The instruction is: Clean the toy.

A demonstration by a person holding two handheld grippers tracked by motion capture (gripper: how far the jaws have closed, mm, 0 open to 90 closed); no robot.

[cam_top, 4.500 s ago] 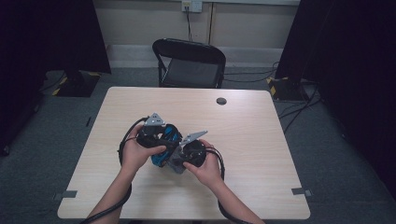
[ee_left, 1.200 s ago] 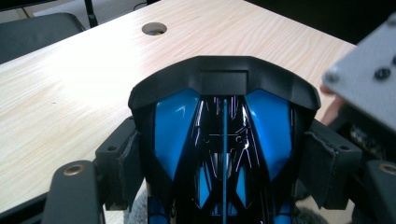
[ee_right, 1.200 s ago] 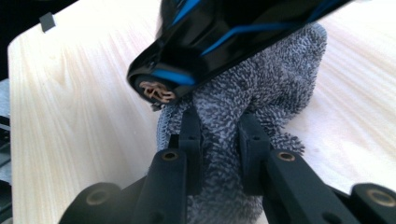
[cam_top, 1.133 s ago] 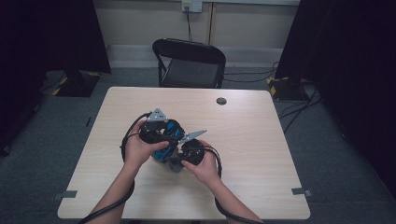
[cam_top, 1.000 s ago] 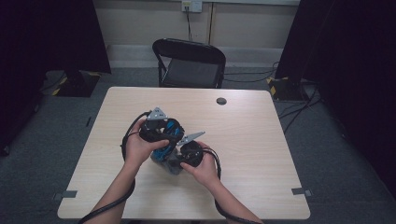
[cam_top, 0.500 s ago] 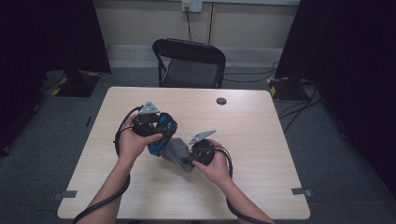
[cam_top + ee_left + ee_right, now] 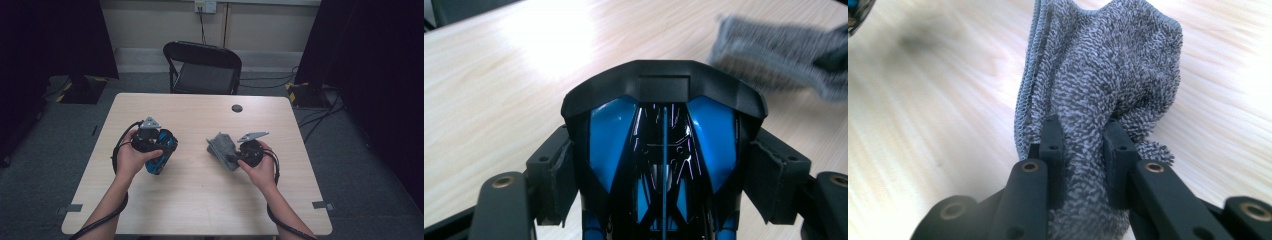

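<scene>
1. Left tool [image 7: 159,159]: held in the person's left hand [image 7: 131,159] over the left half of the table [image 7: 200,210]. Its jaws stand wide and are clamped on a glossy blue-and-black object [image 7: 663,150]; in the left gripper view the pads press on both of its sides.
2. Blue-and-black object: sits between the left tool's jaws, just above the tabletop in the high view, with a black hood-like front edge and two blue panels either side of a dark centre. What kind of item it is cannot be told.
3. Right tool [image 7: 1082,145]: held in the person's right hand [image 7: 260,165] over the right half of the table. Its jaws are drawn nearly together, pinching a fold of grey terry cloth [image 7: 1098,80].
4. Grey terry cloth: bunched, with a stitched hem along one edge; it stands up from the right tool's jaws above the wood. In the high view it lies well apart from the blue-and-black object, with bare tabletop between them.
5. Small dark round disc [image 7: 237,108]: on the table near its far edge.
6. Black folding chair [image 7: 202,67]: beyond the table's far edge, on grey floor.
</scene>
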